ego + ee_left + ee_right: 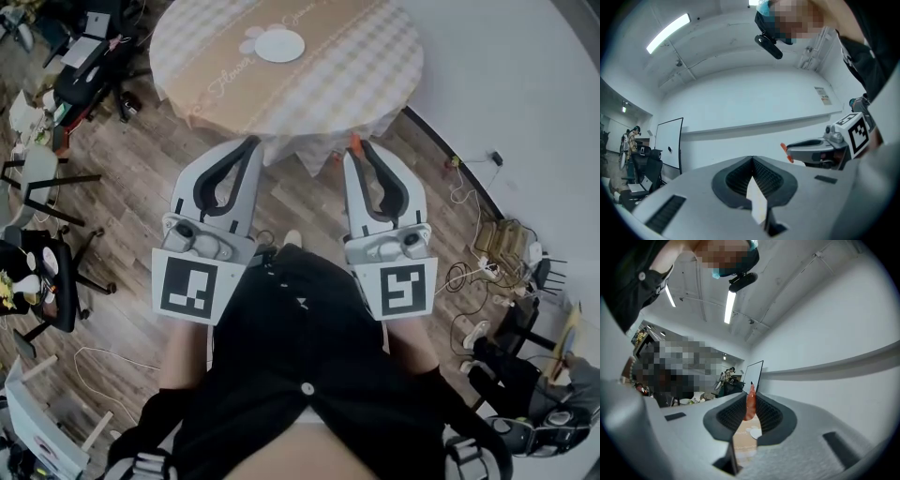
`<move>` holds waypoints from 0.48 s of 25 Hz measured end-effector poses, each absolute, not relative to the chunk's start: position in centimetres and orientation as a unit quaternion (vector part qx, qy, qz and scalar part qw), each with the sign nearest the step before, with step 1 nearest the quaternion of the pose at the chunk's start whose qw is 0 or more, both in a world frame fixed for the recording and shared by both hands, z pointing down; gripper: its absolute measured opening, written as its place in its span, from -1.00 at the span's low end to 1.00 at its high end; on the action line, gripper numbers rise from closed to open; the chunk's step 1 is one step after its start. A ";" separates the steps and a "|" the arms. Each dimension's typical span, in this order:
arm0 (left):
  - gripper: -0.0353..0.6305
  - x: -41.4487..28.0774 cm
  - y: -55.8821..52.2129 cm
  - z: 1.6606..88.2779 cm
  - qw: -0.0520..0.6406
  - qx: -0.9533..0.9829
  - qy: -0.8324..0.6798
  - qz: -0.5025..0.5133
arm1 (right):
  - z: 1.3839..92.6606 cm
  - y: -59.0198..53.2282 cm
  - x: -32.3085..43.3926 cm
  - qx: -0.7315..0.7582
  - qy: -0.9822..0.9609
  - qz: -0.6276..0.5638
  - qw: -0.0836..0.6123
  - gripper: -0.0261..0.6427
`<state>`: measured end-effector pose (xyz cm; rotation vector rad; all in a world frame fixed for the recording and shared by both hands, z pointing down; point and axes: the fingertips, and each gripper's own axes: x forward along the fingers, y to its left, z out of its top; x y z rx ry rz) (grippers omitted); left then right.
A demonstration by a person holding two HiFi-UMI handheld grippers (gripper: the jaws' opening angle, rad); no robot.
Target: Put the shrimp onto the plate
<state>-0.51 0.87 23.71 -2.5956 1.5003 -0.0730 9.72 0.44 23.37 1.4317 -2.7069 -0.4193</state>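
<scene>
The right gripper point(750, 397) has its jaws clamped on the shrimp point(750, 408), which stands pinched between their tips with its orange end poking just past them. The left gripper point(752, 160) has its jaws pressed together with nothing between them. Both pairs of jaws point at the round bench point(347, 80), stopping short of its near edge. The white plate point(279, 45) lies well ahead of both jaws.

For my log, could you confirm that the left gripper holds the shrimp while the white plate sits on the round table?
No: the right gripper holds the shrimp, as the right gripper view shows. The white plate does sit on the round table.
</scene>
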 end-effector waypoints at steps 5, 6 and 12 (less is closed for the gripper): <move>-0.88 -0.1 -0.7 24.0 0.069 -0.855 0.513 -0.030 | 23.5 -1.3 10.3 0.450 -0.882 -0.139 0.027 -0.79; -0.88 0.0 -1.1 24.0 0.070 -0.854 0.515 -0.030 | 23.6 -1.7 10.4 0.448 -0.883 -0.138 0.028 -0.79; -0.88 0.7 -3.2 23.8 0.083 -0.845 0.527 -0.032 | 23.9 -3.5 11.8 0.447 -0.884 -0.136 0.017 -0.79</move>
